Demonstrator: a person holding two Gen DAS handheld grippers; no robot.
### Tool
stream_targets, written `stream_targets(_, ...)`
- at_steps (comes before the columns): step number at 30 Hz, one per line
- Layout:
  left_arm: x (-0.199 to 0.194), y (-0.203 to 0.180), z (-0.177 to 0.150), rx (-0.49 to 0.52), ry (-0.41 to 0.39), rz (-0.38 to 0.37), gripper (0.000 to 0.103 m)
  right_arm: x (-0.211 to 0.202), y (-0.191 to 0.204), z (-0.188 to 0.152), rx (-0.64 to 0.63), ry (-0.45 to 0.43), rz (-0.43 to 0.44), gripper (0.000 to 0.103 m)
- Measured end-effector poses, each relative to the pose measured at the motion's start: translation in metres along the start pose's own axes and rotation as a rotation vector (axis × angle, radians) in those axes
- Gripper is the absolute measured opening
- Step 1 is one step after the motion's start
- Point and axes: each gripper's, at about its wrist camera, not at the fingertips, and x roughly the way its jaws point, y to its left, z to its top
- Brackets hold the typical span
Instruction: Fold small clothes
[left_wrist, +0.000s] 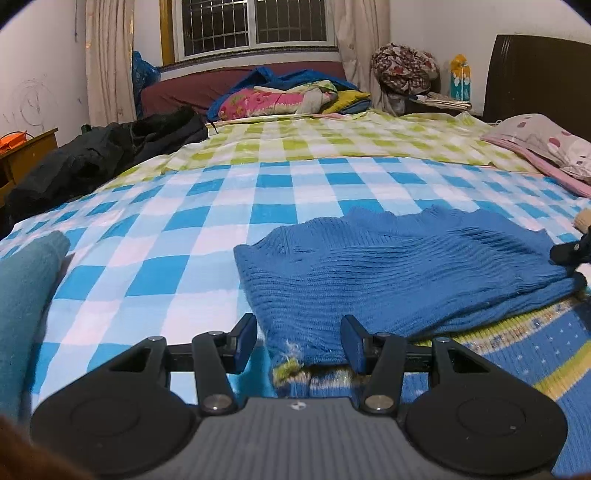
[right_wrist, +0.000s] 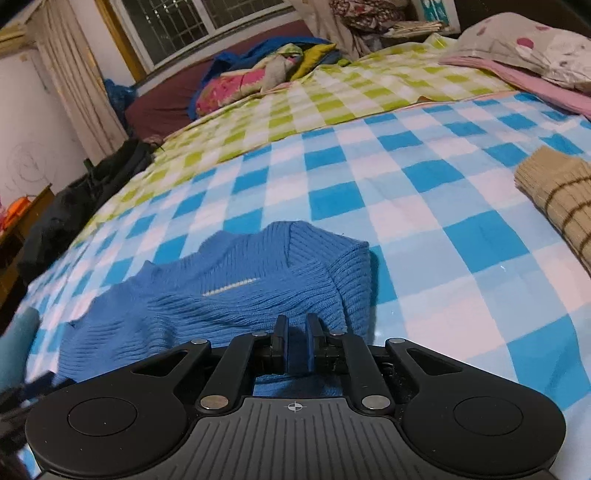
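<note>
The left gripper is held half open low over the bed, a frayed corner of the blue knitted sweater lying between its pads without being pressed. The right gripper is clamped on a fold of the same sweater. The sweater is spread on the blue checked sheet, partly over a striped blue knit. A beige striped garment is seen to the right. Farther off, a dark jacket and a pillow lie.
</note>
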Motion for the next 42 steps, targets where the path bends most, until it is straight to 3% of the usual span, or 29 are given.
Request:
stream_targets(6, -0.038, 0.003, -0.018, -0.008, -0.004, -0.024, 0.056, -0.044, 0.003, -0.023, -0.064, 0.028, 0.039, 0.017)
stream_targets(12, -0.086, 0.006, -0.052, -0.021, 0.033, -0.066, 0.056, -0.089, -0.009, -0.073, -0.084, 0.122, 0.025, 0.018)
stream_targets(15, -0.112, 0.005, -0.072, -0.040, 0.051, -0.081, 0.056, -0.112, -0.017, -0.100, -0.063, 0.156, 0.018, 0.027)
stream_targets(20, -0.143, 0.000, -0.102, -0.068, 0.090, -0.092, 0.056, -0.141, -0.022, -0.136, -0.076, 0.181, -0.006, 0.027)
stream_targets(26, -0.155, -0.002, -0.127, -0.113, 0.141, -0.100, 0.055, -0.165, -0.025, -0.156, -0.100, 0.158, -0.021, 0.027)
stream_targets(32, -0.168, -0.001, -0.134, -0.135, 0.141, -0.092, 0.054, -0.179, -0.035, -0.165, -0.073, 0.151, -0.022, 0.029)
stream_targets(34, -0.168, 0.001, -0.136, -0.148, 0.157, -0.102, 0.044, -0.178, -0.036, -0.170, -0.067, 0.168, -0.005, 0.029)
stream_targets(37, -0.166, -0.003, -0.138, -0.135, 0.167, -0.117, 0.037, -0.176, -0.037, -0.176, -0.070, 0.181, 0.002, 0.029)
stream_targets(42, -0.157, -0.002, -0.134, -0.170, 0.183, -0.119, 0.035, -0.178, -0.040, -0.179, -0.064, 0.193, 0.029, 0.029)
